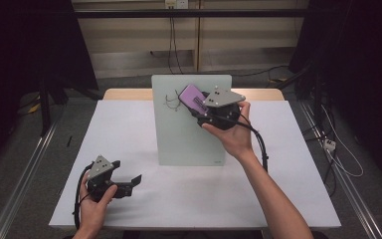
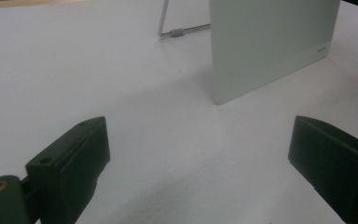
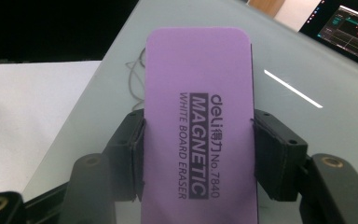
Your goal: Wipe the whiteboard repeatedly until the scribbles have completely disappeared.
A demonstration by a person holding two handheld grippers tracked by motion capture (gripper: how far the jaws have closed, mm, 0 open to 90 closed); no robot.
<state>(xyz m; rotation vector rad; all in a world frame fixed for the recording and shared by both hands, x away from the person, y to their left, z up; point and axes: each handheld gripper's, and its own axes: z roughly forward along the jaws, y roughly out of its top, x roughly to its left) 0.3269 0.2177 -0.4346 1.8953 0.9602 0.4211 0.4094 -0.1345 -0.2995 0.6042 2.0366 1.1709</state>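
Note:
A pale green whiteboard point(image 1: 189, 129) stands propped upright in the middle of the table, with a thin black scribble point(image 1: 171, 102) near its top left. My right gripper point(image 1: 199, 107) is shut on a purple magnetic whiteboard eraser point(image 1: 193, 96), held against the board's upper part just right of the scribble. In the right gripper view the eraser point(image 3: 198, 116) sits between both pads point(image 3: 130, 149), with the scribble point(image 3: 135, 77) peeking out at its left edge. My left gripper point(image 1: 134, 181) rests open at the table's front left, nothing between its jaws, facing the whiteboard point(image 2: 270, 42).
A white sheet point(image 1: 129, 149) covers the table, with bare wood at the far edge. The board's wire stand point(image 2: 182, 31) shows behind it. Cables hang on the back wall and lie on the floor to the right. A lit screen point(image 3: 349, 23) shows in the right gripper view.

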